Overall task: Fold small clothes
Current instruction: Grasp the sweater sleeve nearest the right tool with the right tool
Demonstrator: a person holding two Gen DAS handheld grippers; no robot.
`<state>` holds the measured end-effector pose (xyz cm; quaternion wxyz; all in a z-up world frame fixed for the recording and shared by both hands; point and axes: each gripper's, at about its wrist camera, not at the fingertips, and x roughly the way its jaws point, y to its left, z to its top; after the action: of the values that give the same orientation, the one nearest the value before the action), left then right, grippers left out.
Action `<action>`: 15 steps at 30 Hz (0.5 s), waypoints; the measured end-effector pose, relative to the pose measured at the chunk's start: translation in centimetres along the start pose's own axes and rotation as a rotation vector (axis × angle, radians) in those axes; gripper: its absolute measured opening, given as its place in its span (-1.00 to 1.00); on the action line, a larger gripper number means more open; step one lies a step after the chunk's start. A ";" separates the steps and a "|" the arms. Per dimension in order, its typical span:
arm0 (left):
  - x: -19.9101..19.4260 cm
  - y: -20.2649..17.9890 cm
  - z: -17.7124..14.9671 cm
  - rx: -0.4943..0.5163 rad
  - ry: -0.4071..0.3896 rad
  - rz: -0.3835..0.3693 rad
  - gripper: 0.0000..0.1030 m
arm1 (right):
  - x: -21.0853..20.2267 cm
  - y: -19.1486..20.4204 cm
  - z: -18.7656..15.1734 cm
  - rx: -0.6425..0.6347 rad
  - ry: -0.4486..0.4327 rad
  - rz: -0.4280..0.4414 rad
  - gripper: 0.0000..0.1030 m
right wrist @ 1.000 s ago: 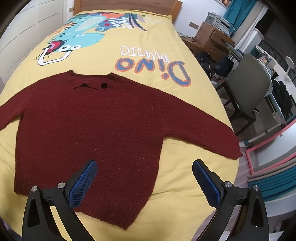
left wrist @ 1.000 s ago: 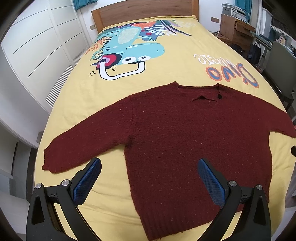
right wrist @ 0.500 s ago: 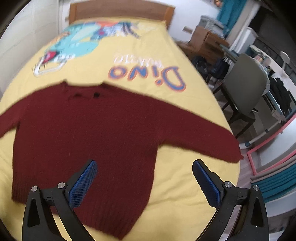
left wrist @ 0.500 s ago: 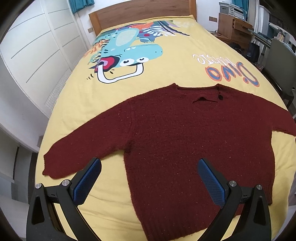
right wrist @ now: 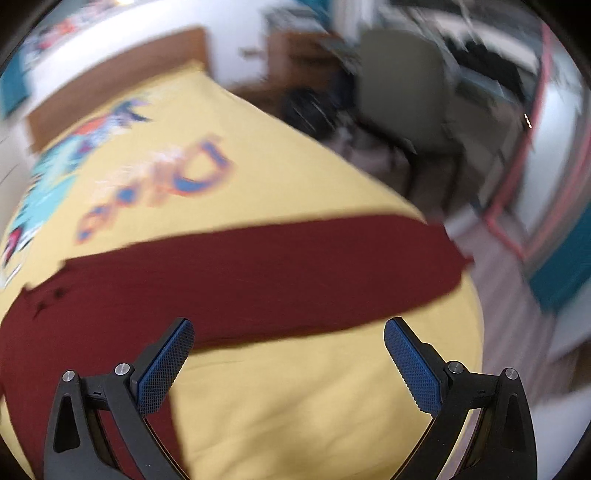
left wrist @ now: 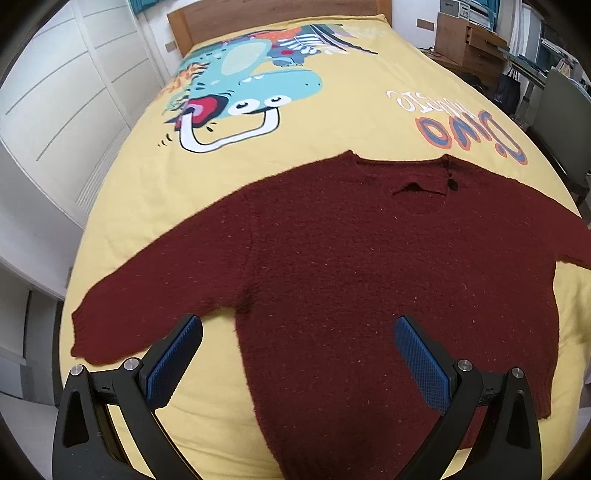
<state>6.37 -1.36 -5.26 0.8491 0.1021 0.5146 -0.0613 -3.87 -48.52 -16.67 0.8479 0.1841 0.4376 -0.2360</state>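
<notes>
A dark red knitted sweater lies flat on the yellow bedspread, sleeves spread out, neckline away from me. My left gripper is open and empty above the sweater's lower left part, near the left armpit. In the blurred right wrist view the sweater's right sleeve stretches across to the bed's right edge. My right gripper is open and empty, just in front of that sleeve over bare bedspread.
The bedspread has a dinosaur print and a wooden headboard at the far end. White wardrobe doors stand left of the bed. A grey chair and a wooden desk stand right of it.
My right gripper has swung quickly to the right, from over the sweater's body to the right sleeve; its view is now blurred. My left gripper has moved slightly forward and lower.
</notes>
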 end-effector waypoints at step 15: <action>2.6 0.5 -0.8 -0.005 0.079 -0.006 0.98 | 13.3 -10.5 2.9 0.402 0.239 -0.021 0.97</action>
<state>6.99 -0.69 -7.87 0.8282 0.1005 0.5483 -0.0584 -1.18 -61.81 -27.22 0.7338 0.3712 0.4810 -0.3039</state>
